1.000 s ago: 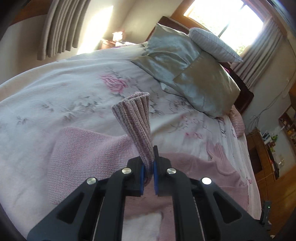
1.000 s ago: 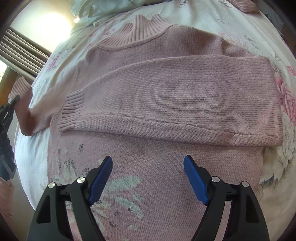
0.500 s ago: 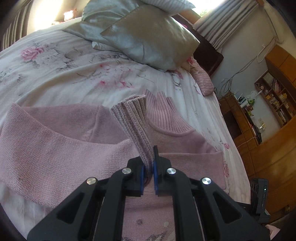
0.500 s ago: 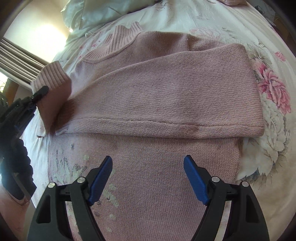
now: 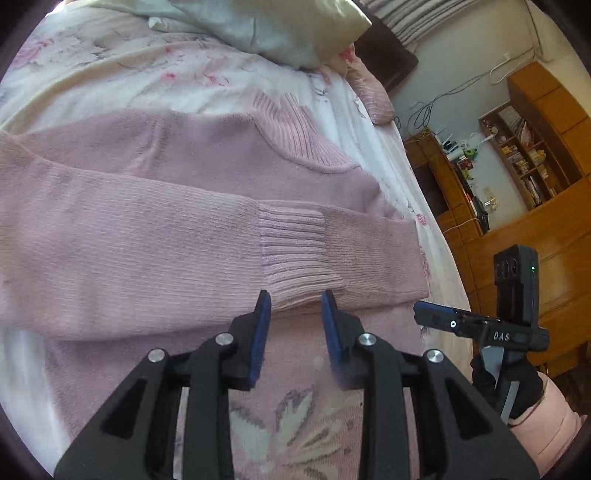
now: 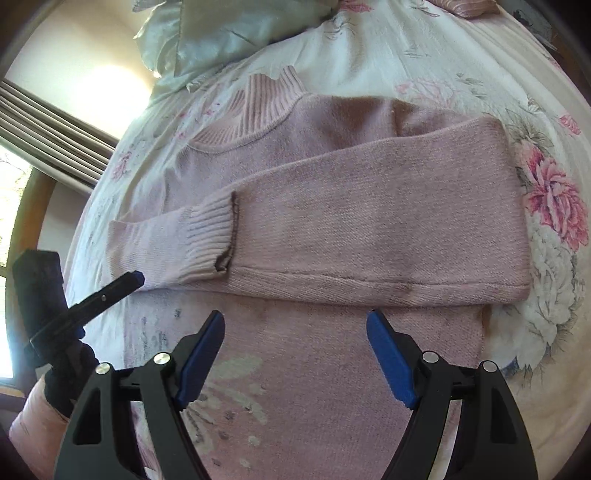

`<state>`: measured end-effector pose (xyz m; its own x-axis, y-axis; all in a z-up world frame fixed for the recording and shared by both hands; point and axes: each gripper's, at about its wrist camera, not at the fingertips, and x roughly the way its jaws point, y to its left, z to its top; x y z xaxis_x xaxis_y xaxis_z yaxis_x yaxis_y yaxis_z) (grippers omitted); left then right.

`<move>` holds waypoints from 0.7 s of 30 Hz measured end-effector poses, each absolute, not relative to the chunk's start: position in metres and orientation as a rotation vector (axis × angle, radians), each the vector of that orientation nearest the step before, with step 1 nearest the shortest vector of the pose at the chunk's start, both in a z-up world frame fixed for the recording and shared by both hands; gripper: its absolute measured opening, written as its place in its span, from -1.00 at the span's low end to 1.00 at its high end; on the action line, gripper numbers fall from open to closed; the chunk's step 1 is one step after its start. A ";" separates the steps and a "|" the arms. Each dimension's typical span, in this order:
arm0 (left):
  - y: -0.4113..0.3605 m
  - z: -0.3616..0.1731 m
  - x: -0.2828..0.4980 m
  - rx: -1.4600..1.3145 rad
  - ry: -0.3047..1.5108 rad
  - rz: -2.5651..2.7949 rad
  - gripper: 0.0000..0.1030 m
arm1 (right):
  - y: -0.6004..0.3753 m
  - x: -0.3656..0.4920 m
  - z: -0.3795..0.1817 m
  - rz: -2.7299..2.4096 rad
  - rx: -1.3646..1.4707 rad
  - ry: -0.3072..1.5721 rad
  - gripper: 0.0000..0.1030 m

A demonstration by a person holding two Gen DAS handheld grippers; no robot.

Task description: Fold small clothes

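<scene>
A pink knit sweater (image 5: 207, 173) lies flat on the bed, ribbed collar (image 5: 295, 133) away from me, pale flower pattern low on its front. Both sleeves are folded across the chest. The left sleeve's ribbed cuff (image 5: 295, 251) rests on top of the right sleeve (image 6: 369, 221). My left gripper (image 5: 295, 314) is open just short of that cuff, holding nothing. My right gripper (image 6: 295, 343) hangs wide open over the lower front of the sweater (image 6: 332, 369), empty. Each gripper shows in the other's view: the left gripper (image 6: 114, 288) and the right gripper (image 5: 476, 325).
The bed has a white floral bedspread (image 6: 546, 206). Silvery pillows (image 5: 280, 26) lie at its head beyond the sweater. A wooden cabinet and shelves (image 5: 532, 155) stand past the bed's right side. Curtains (image 6: 48, 129) hang by a window at left.
My left gripper carried the cuff over the chest, laid it on the other sleeve and let go; its jaws went from shut to open. The right gripper stayed open and drew back slightly.
</scene>
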<state>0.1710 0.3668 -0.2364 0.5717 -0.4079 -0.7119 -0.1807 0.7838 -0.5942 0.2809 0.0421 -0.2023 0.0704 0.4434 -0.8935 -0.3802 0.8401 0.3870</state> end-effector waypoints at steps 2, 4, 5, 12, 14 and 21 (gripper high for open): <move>0.388 -0.234 0.161 -0.657 0.974 -0.052 -0.42 | 0.056 0.288 -0.203 0.650 0.078 1.371 0.55; 0.411 -0.234 0.152 -0.647 0.980 0.042 -0.42 | 0.076 0.296 -0.206 0.684 0.103 1.387 0.55; 0.421 -0.233 0.146 -0.664 0.977 0.075 -0.42 | 0.085 0.299 -0.209 0.703 0.115 1.400 0.55; 0.454 -0.218 0.107 -0.713 0.938 0.155 -0.41 | 0.133 0.319 -0.254 0.704 0.160 1.525 0.19; 0.458 -0.216 0.102 -0.706 0.940 0.163 -0.40 | 0.141 0.321 -0.259 0.719 0.184 1.527 -0.18; 0.460 -0.212 0.110 -0.716 0.924 0.189 -0.40 | 0.143 0.321 -0.216 0.850 0.164 1.412 -0.83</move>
<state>0.1097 0.4604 -0.2118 0.6046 -0.1464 -0.7830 -0.4418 0.7563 -0.4825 0.3210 0.1433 -0.2162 -0.0747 0.6030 -0.7943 -0.4200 0.7034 0.5735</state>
